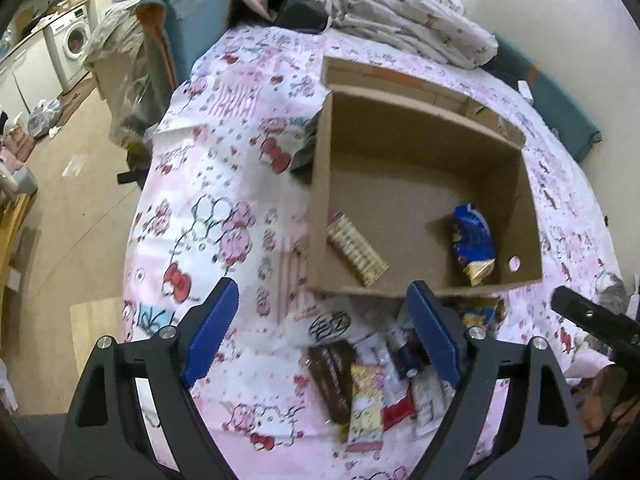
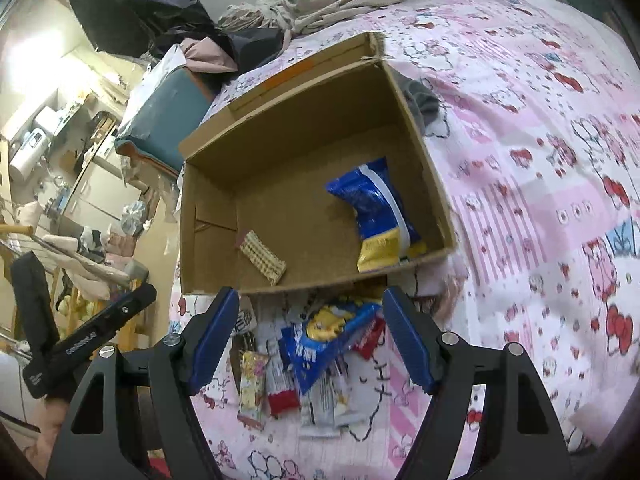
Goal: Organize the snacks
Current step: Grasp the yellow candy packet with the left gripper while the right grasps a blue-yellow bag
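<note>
Pink bedsheet lies bare beside cardboard box rim.

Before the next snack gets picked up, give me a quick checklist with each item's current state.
1. Left gripper open and empty: ok, nothing between its blue pads.
2. Right gripper open and empty: ok, the packets seen between its pads lie on the sheet below.
3. Cardboard box open with room: ok, only a blue chip bag and a beige wafer pack lie inside.
4. Snacks left to sort: ok, a pile of packets lies on the bedsheet in front of the box.
5. Top packet free to lift: cannot tell, the packets overlap.
6. Grippers apart from each other: ok.
</note>
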Tool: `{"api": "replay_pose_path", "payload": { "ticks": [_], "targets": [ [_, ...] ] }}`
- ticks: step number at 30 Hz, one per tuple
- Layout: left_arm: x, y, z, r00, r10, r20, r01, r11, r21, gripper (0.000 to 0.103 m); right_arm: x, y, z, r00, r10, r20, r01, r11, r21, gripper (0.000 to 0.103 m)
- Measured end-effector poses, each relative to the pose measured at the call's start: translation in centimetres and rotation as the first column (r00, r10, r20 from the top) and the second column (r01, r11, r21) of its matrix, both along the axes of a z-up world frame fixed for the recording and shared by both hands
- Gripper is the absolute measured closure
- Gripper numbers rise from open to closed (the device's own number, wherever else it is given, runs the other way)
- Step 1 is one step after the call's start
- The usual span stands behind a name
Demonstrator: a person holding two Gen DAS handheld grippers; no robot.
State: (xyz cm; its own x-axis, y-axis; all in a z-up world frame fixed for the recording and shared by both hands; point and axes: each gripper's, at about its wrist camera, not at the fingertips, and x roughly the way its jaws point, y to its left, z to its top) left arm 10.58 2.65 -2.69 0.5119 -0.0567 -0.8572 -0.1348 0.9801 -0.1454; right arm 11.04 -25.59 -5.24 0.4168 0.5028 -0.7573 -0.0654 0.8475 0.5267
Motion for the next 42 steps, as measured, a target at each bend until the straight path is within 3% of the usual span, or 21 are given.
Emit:
{"api": "replay_pose_path", "payload": {
  "ticks": [7, 10, 13, 20, 23, 26, 27, 29, 32, 37, 42],
  "targets": [
    [-1.5, 1.5, -2.1, 0.993, 0.059, -0.103, -0.063, 0.997, -0.036, 0.019, -1.6, -1.1, -1.6, 0.997, -0.036, -0.071, 0.037, 0.999, 0.017, 0.026],
    [-1.7, 2.2, -5.2, 0.968, 0.080, -0.238, -0.109, 0.988, -0.109, 0.020, -1.8, -1.5, -2.6, 0.993, -0.046, -0.107, 0.049, 0.998, 0.024, 0.026],
    [-2.0, 2.0, -7.4, 0.944, 0.098, -0.314, -0.146, 0.980, -0.135, 0.028, -1.8, -1.7, -3.0, 0.991, -0.056, -0.120, 0.058, 0.998, 0.018, 0.026],
    [-2.5, -3.9, -8.7, 0.942, -0.090, -0.323, 0.054, 0.992, -0.117, 0.042, -1.4, -1.6, -3.2, 0.990, -0.056, -0.131, 0.059, 0.998, 0.020, 0.026],
    [-2.6, -6.2, -9.9, 0.920, -0.147, -0.364, 0.133, 0.989, -0.065, 0.052, -1.4, -1.7, -3.3, 0.989, -0.056, -0.135, 0.058, 0.998, 0.017, 0.026],
    [-2.7, -7.3, -11.1, 0.896, -0.169, -0.410, 0.168, 0.985, -0.040, 0.053, -1.3, -1.9, -3.5, 0.988, -0.058, -0.144, 0.062, 0.998, 0.021, 0.026],
    [-2.8, -7.6, -11.1, 0.897, -0.172, -0.407, 0.180, 0.983, -0.018, 0.055, -1.3, -1.9, -3.6, 0.987, -0.059, -0.147, 0.063, 0.998, 0.024, 0.026],
    [-2.9, -7.8, -11.1, 0.898, -0.166, -0.408, 0.188, 0.982, 0.014, 0.080, -1.2, -1.9, -3.8, 0.987, -0.056, -0.152, 0.062, 0.998, 0.031, 0.026],
    [-3.0, -7.5, -10.6, 0.899, -0.171, -0.403, 0.184, 0.983, -0.008, 0.080, -0.9, -1.4, -4.1, 0.985, -0.037, -0.168, 0.048, 0.997, 0.060, 0.026],
    [-3.2, -6.3, -8.2, 0.930, -0.145, -0.339, 0.152, 0.988, -0.005, 0.080, 0.3, 0.5, -5.5, 0.973, 0.020, -0.232, 0.014, 0.989, 0.145, 0.027],
    [-3.3, -4.9, -6.6, 0.952, -0.102, -0.288, 0.108, 0.994, 0.006, 0.080, 2.1, 2.1, -7.2, 0.963, 0.013, -0.270, 0.007, 0.997, 0.074, 0.028]
  ]
}}
